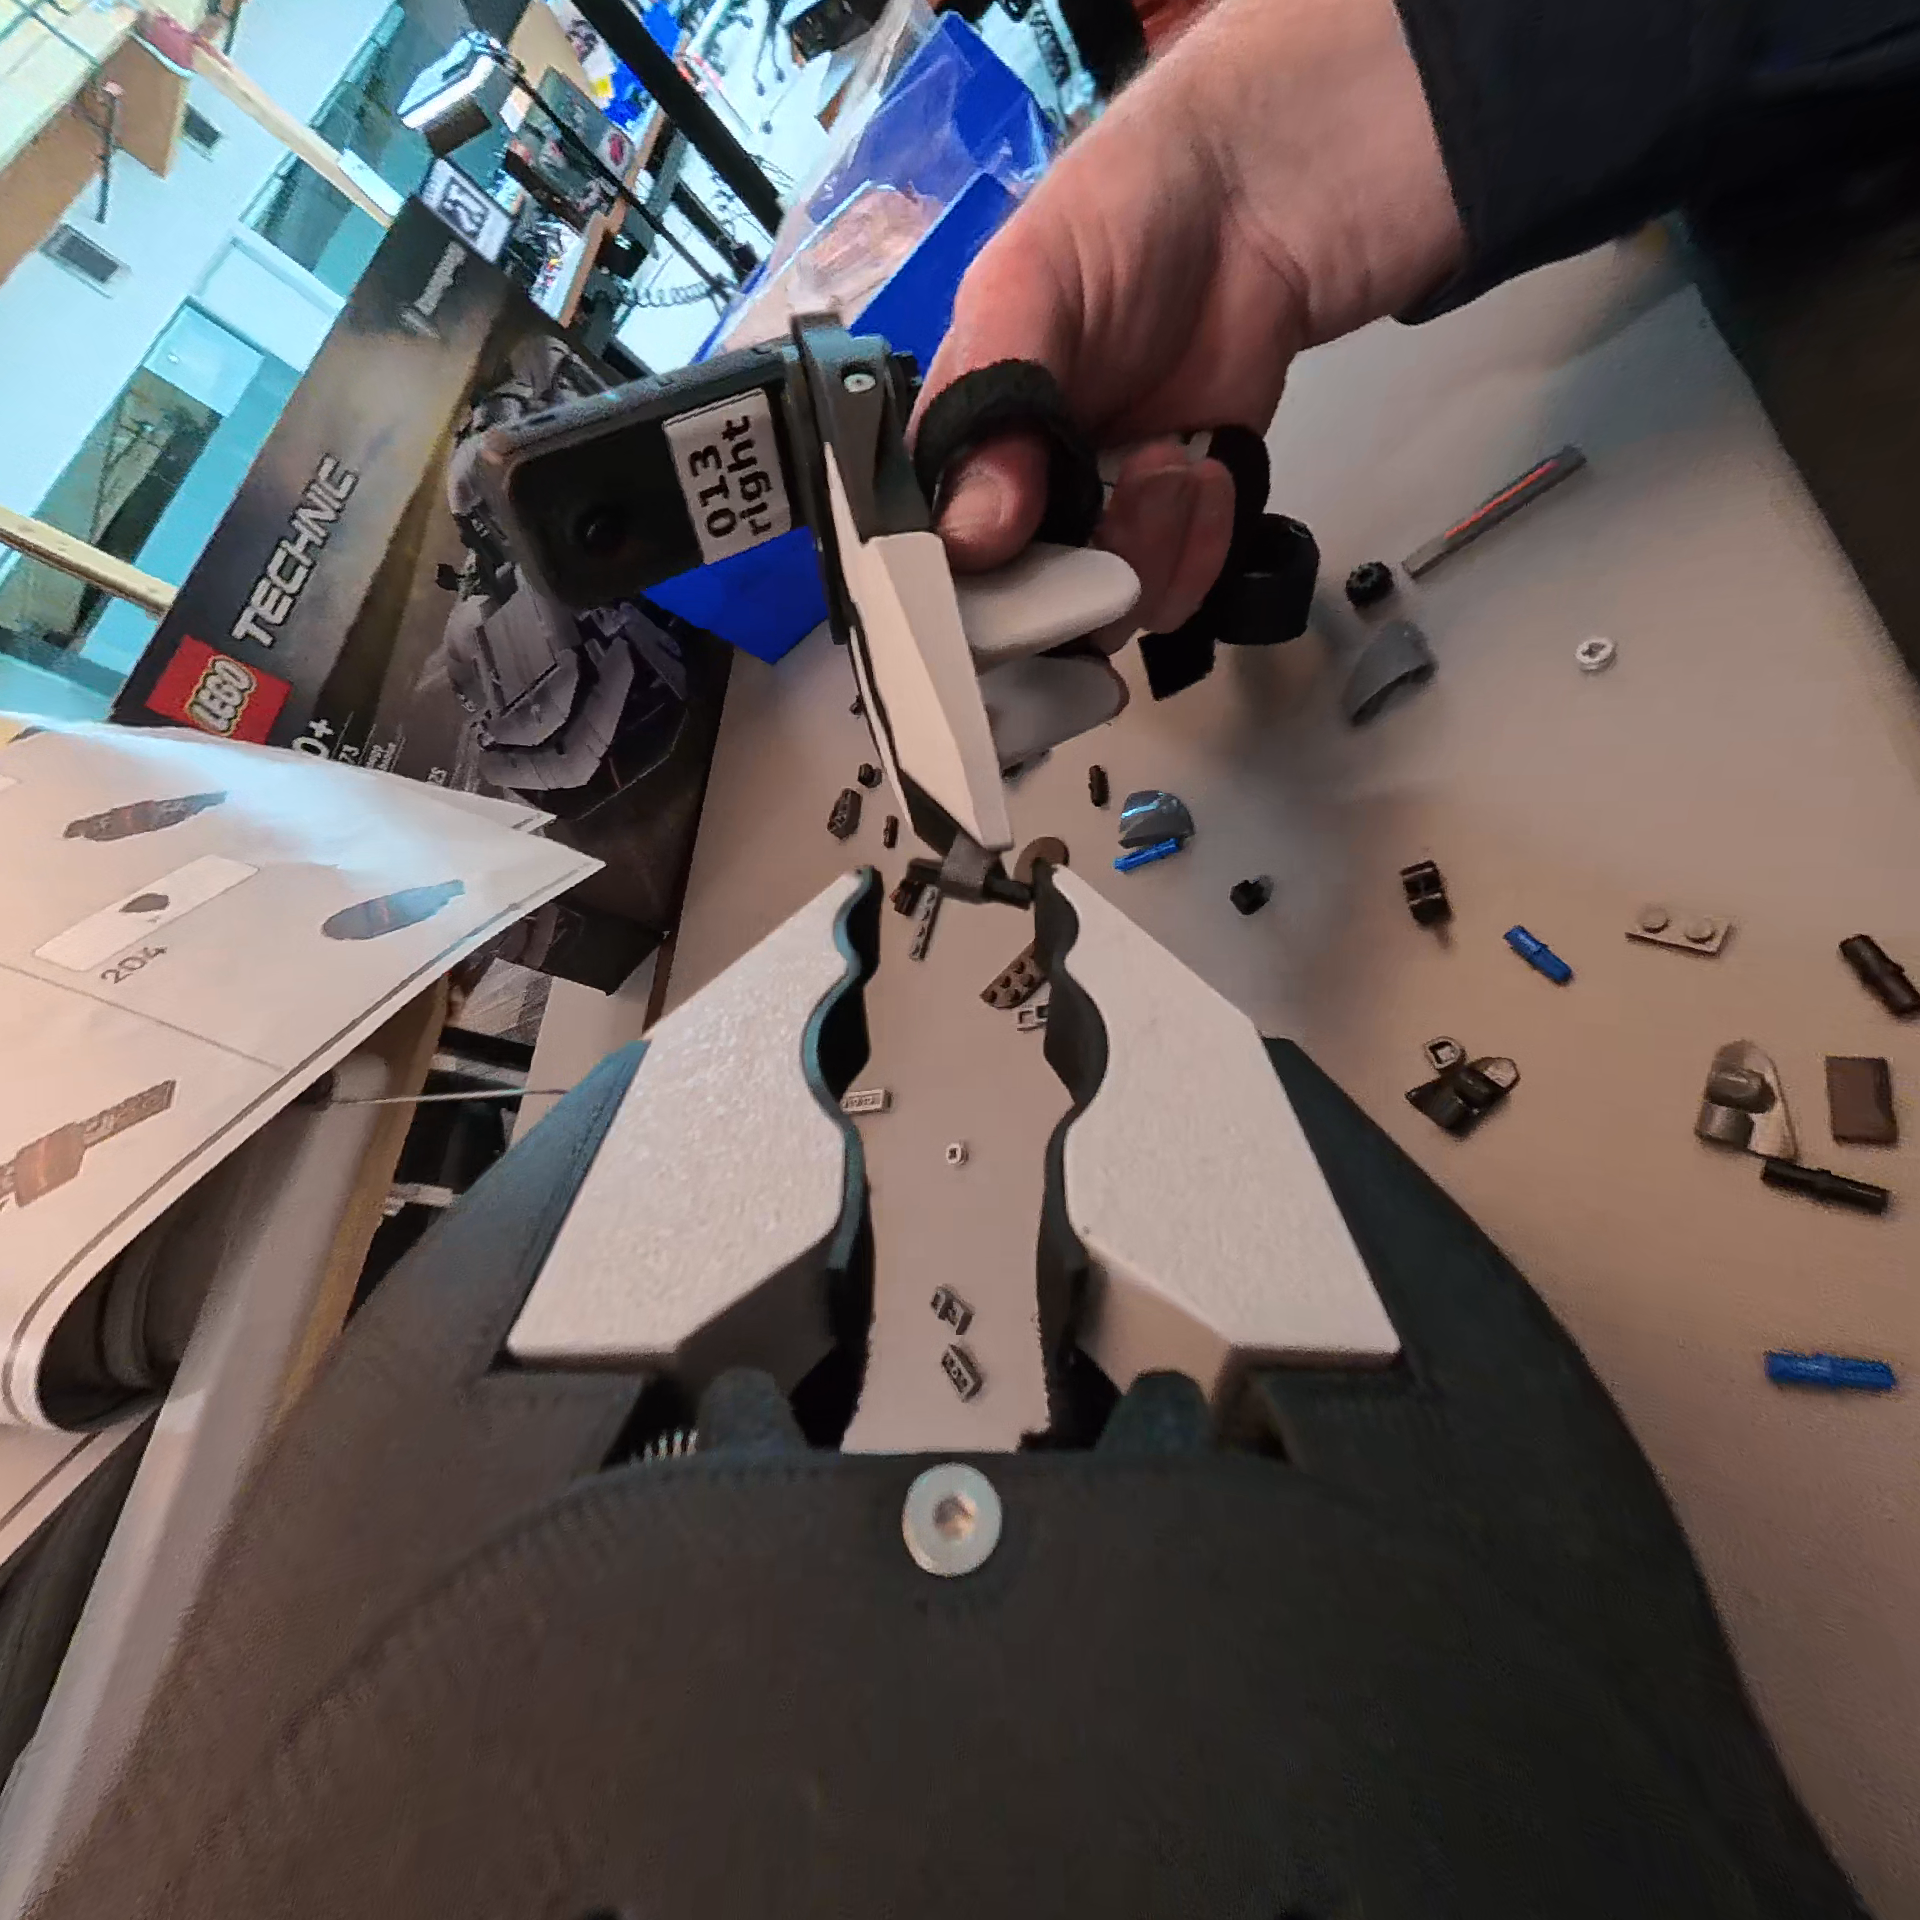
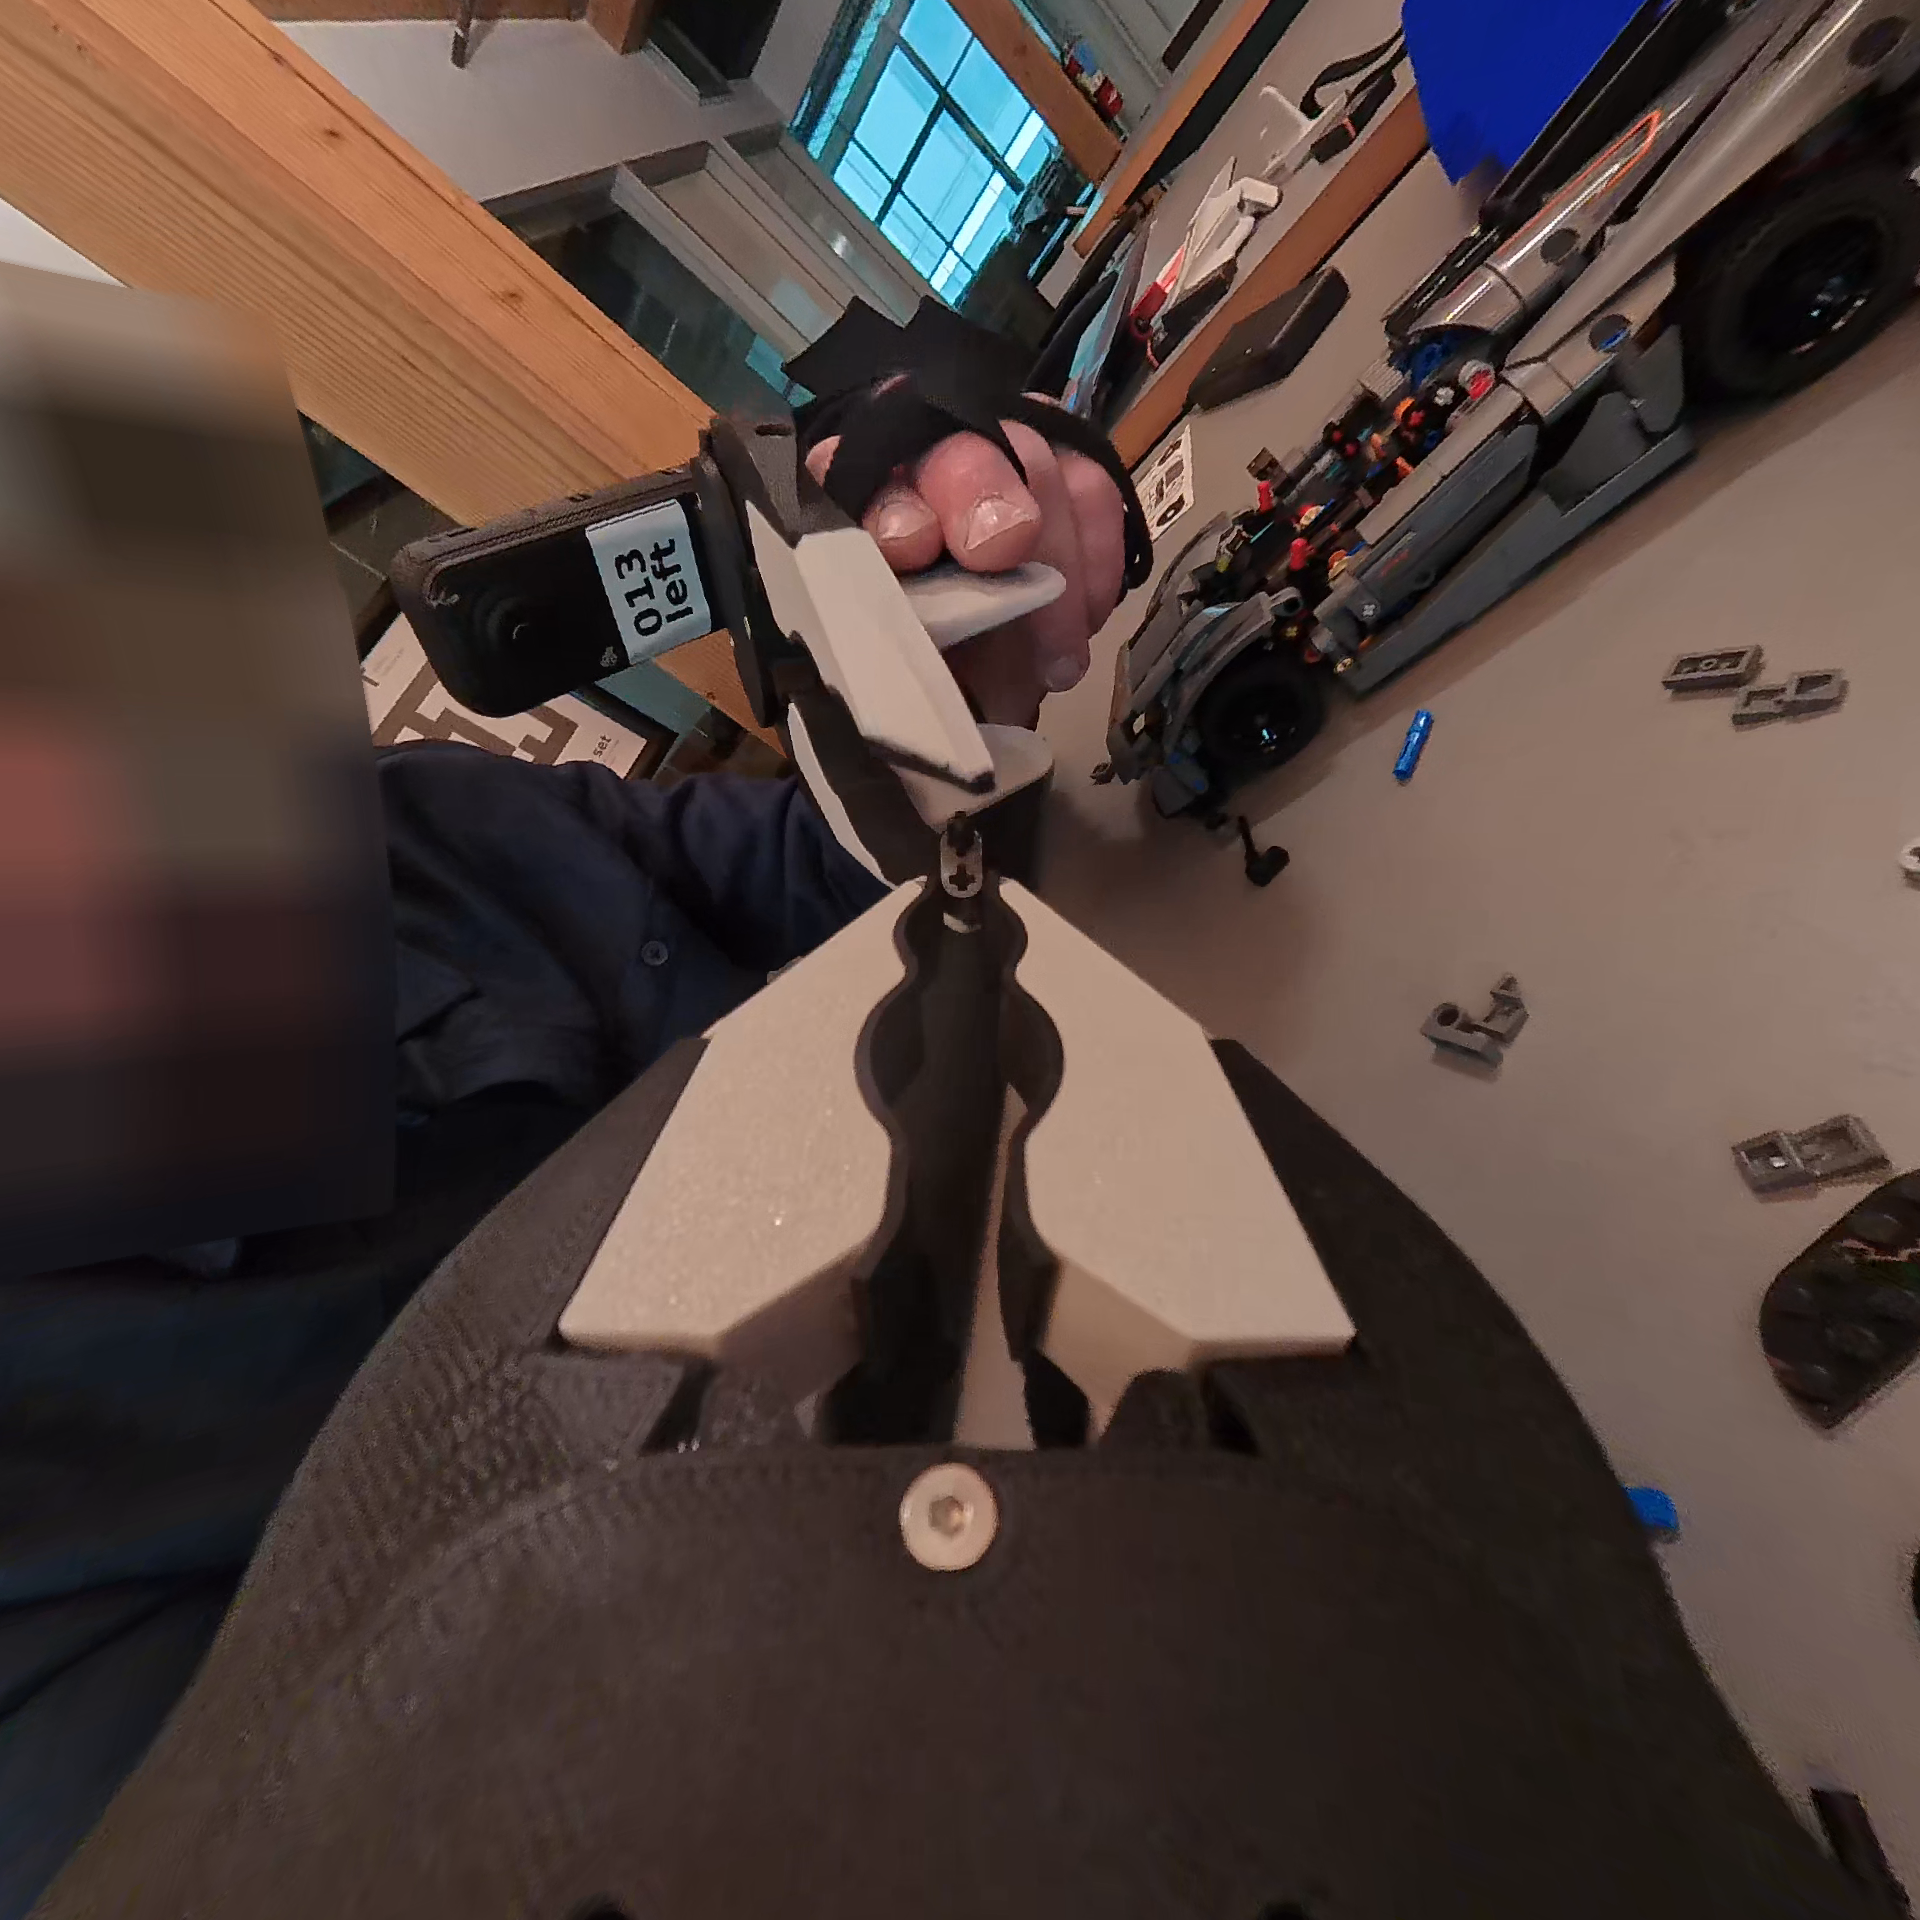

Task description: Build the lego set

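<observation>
Right hand-held gripper (image 2: 961,894) up close, fingers pinched nearly shut on a small grey lego piece (image 2: 961,871); left hand-held gripper (image 1: 961,883) partly open, tips touching that piece, probably to press on a pin. Meeting above the desk (image 1: 1558,831). Loose bricks (image 1: 1460,1091) scattered below, half-built car (image 2: 1455,540) well apart.

blue pins (image 1: 1536,953) on a grey table (image 1: 1558,810).

Table: pale grey matte tabletop (image 2: 1558,935) underfoot of it all.
Beam: thick light-wood timber beam (image 2: 343,260) slanting across.
Window: tall grid-paned window (image 2: 935,135), blue daylight pouring in.
Walls: white panelled wall (image 1: 125,312).
Storage: bright blue plastic bin (image 1: 935,187) behind.
</observation>
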